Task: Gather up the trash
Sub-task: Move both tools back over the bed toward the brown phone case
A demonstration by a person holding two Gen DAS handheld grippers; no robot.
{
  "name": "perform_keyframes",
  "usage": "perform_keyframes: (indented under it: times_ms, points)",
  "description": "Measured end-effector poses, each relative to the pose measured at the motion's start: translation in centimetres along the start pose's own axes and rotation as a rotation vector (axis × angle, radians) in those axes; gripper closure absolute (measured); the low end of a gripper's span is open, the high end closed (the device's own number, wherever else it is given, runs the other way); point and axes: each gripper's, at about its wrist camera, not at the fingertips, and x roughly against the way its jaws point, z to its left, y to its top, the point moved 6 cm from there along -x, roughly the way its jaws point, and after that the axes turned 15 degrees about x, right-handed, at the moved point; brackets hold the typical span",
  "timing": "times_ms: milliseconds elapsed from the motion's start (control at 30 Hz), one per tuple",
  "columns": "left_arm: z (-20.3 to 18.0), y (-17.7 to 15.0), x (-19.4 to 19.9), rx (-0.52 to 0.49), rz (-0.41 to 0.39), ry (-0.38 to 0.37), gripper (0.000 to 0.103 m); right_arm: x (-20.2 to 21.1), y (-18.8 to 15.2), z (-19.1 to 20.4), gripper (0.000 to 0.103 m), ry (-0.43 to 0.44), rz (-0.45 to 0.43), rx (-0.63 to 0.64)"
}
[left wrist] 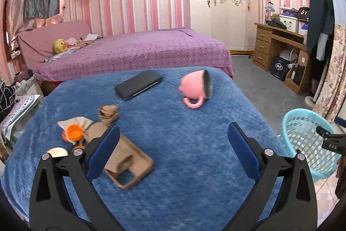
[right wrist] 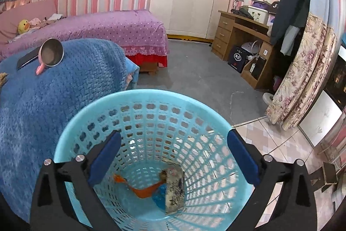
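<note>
Pink cup (left wrist: pixel 195 88) on side beside phone (left wrist: pixel 138 87); basket (right wrist: pixel 103 109) holds scraps.

Pink-striped walls (left wrist: pixel 138 8), a purple bed (left wrist: pixel 138 51), white wardrobe (left wrist: pixel 218 3), wooden desk (left wrist: pixel 274 42) — grey floor (right wrist: pixel 194 70), tiles (right wrist: pixel 279 140) nearer.

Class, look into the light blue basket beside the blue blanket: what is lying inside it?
At the bottom of the basket lie an orange scrap, a blue piece and a flat printed packet. Anything beneath the packet is hidden.
</note>
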Motion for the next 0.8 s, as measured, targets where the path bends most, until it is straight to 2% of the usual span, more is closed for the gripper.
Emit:
perform_keyframes:
  times_ms: [367, 800]
  points:
    - [6.9, 0.4, -1.7, 0.018, 0.020, 0.055, 0.006, 0.2, 3.6, 5.7, 0.007, 0.035, -0.037, 0.075]
    - [13.5, 1.0, -3.9, 0.073, 0.085, 0.061, 0.005, 1.7, 7.5, 12.6, 0.005, 0.113, -0.097, 0.082]
